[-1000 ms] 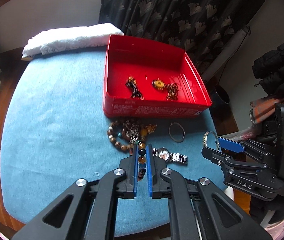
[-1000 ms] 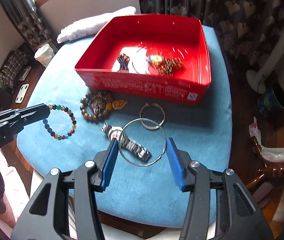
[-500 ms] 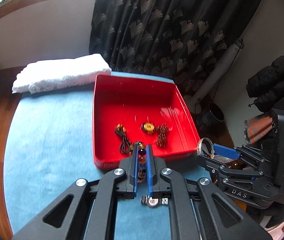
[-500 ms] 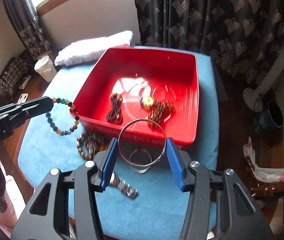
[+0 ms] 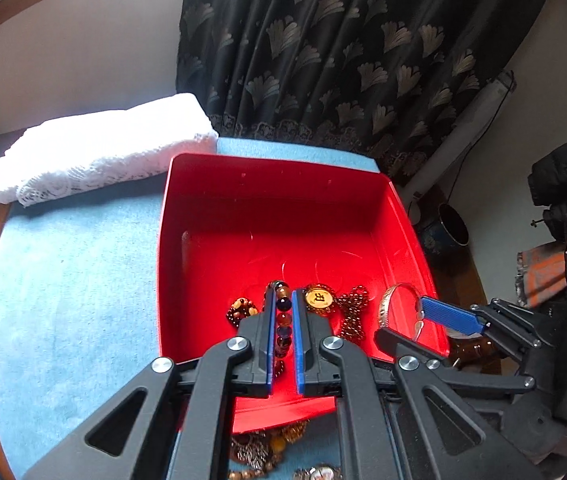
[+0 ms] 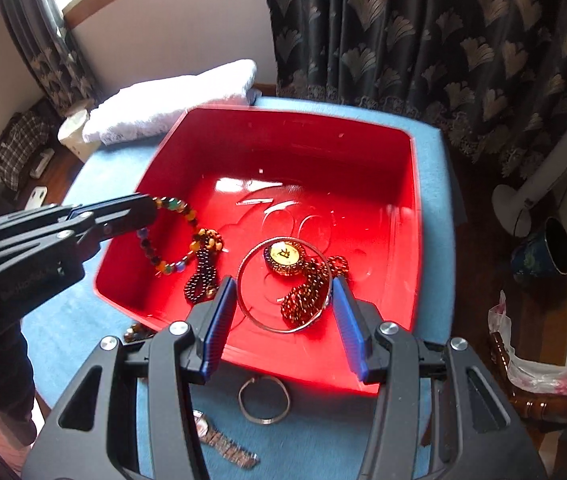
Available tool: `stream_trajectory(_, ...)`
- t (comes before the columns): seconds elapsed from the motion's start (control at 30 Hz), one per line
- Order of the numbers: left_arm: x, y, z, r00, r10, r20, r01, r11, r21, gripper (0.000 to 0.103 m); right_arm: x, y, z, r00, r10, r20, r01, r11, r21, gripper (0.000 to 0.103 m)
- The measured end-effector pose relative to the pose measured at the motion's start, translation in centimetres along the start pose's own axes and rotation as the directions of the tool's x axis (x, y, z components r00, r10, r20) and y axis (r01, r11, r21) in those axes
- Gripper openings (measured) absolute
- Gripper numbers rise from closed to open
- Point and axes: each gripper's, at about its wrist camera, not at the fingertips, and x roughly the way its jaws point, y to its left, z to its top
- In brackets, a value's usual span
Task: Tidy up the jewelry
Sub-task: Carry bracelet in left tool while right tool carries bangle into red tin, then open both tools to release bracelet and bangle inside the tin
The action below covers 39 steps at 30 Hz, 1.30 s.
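Red plastic tray [image 6: 411, 184] lies under both grippers. Left gripper [image 5: 282, 320] pinches the multicoloured bead bracelet [image 6: 171, 236]; right gripper [image 6: 283, 312] clamps the thin silver bangle [image 6: 283, 284]. Both seem clear of the rim, so release low.

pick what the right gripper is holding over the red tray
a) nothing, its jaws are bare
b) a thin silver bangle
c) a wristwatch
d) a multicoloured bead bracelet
b: in the right wrist view the right gripper has the thin silver bangle spanned between its blue pads above the red tray; the bead bracelet hangs from the left gripper, and the wristwatch lies on the blue cloth.
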Motion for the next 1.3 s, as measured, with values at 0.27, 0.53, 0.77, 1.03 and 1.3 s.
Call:
stream_trajectory(0.27, 3.9, 1.1, 0.5, 0.998, 0.021, -0.063, -0.022, 1.000, -0.013, 0.007, 4.6, 0.2, 0.9, 0.998, -0.001, -0.060, 0.000, 1.000, -0.010, 0.047)
stream_trajectory(0.53, 5.4, 1.8, 0.5, 0.994, 0.010, -0.107, -0.014, 0.999, -0.035, 0.008, 6.5, 0.4, 1.1, 0.996, -0.004, -0.089, 0.002, 1.000, -0.031, 0.048)
stream_trajectory(0.77, 5.9, 2.2, 0.5, 0.993, 0.021, -0.119, -0.025, 0.999, -0.033, 0.017, 6.5, 0.3, 0.9, 0.997, -0.011, -0.076, 0.010, 1.000, -0.022, 0.055)
stream_trajectory(1.03, 4.3, 1.7, -0.1, 0.995, 0.059, -0.080, -0.058, 0.998, 0.007, 0.018, 4.7, -0.6, 0.7, 0.999, -0.006, -0.042, 0.007, 1.000, 0.010, 0.055)
stream_trajectory(1.3, 1.5, 1.1, -1.3, 0.996, 0.085, -0.038, -0.084, 0.996, 0.035, 0.022, 2.2, -1.0, -0.4, 1.000, 0.004, -0.019, -0.003, 0.999, 0.043, 0.055)
